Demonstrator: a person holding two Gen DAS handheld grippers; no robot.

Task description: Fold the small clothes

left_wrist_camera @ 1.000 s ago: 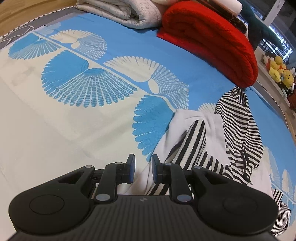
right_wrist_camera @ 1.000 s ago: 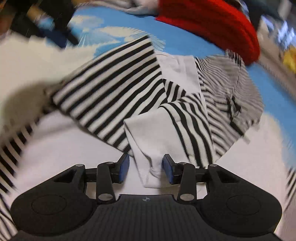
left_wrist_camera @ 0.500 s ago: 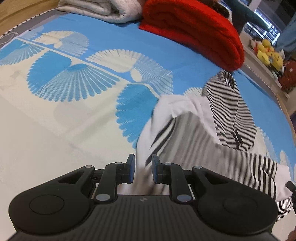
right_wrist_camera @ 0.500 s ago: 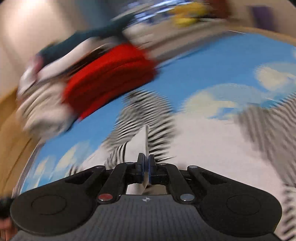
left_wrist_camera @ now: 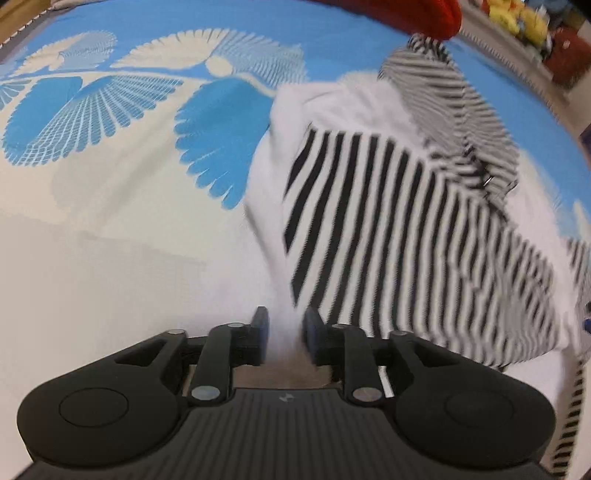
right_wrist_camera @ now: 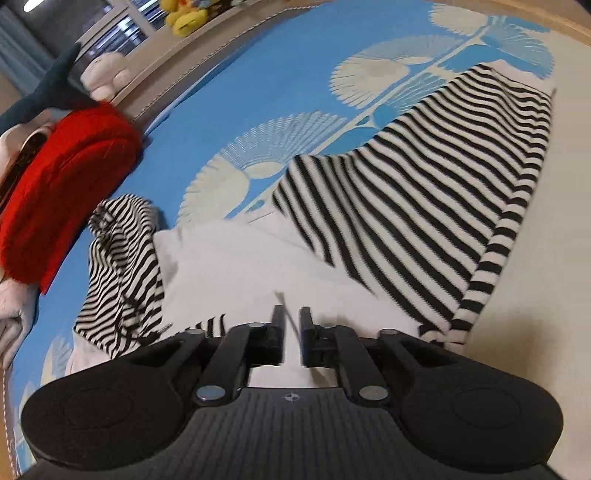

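Note:
A black-and-white striped garment with white panels (left_wrist_camera: 399, 206) lies spread on a blue and cream bedspread (left_wrist_camera: 110, 155). My left gripper (left_wrist_camera: 283, 334) is at its near white edge, jaws a little apart with white cloth between them. In the right wrist view the same garment (right_wrist_camera: 424, 199) stretches away to the right. My right gripper (right_wrist_camera: 291, 334) has its jaws slightly apart, and a thin fold of the white cloth stands between them.
A folded red blanket (right_wrist_camera: 62, 177) lies at the far edge of the bed, with pale folded bedding (right_wrist_camera: 11, 310) beside it. Plush toys (right_wrist_camera: 184, 14) sit on a ledge behind the bed. The bed's piped edge (right_wrist_camera: 5, 413) runs down the left.
The right gripper closed on the white edge, swung round with it, and its jaws are now slightly parted. The garment got pulled and spread out. The left gripper moved closer to the garment's edge.

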